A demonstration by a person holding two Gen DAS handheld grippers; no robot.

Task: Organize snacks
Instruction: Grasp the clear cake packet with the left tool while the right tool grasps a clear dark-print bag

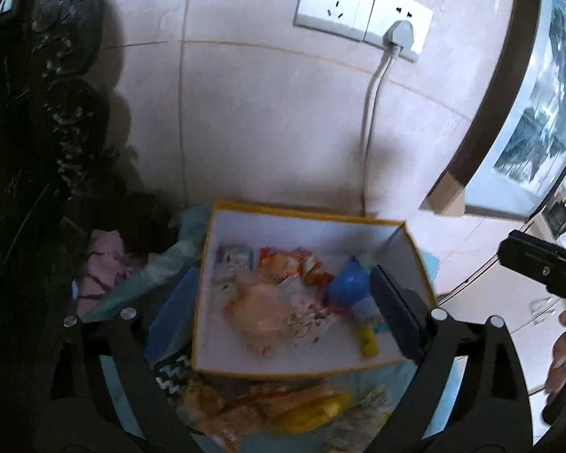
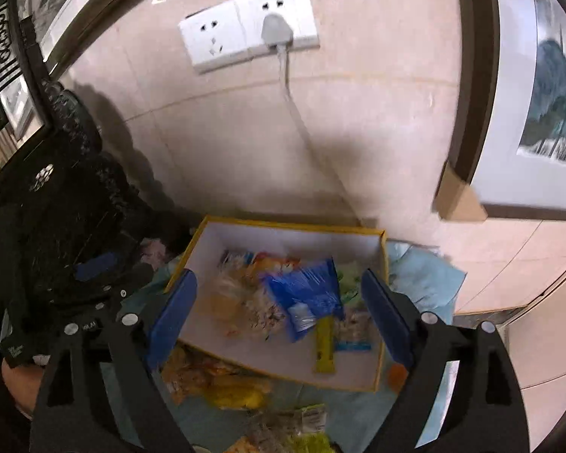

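the open yellow-edged cardboard box with a white inside point(image 1: 309, 222) stands on a light blue cloth point(image 2: 426, 275) against the tiled wall, at the centre of both wrist views. inside it lies a loose heap of wrapped snacks: a shiny blue foil packet point(image 2: 305, 287), a narrow yellow bar wrapper point(image 2: 325, 347) toward 5 o'clock of the heap, a pale orange clear bag point(image 1: 260, 313) and red-orange packets point(image 1: 286, 260) toward 12 o'clock.

more yellow and orange snack packets point(image 1: 268, 411) lie on the cloth outside the box, at 6 o'clock of it.

the left gripper point(image 1: 283, 317) hangs above the box with its blue-padded jaws spread wide and nothing between them. the right gripper point(image 2: 283, 321) is likewise wide apart and empty over the box.

a white double wall socket point(image 1: 362, 11) with a grey plug point(image 1: 398, 34) sits at 12 o'clock.
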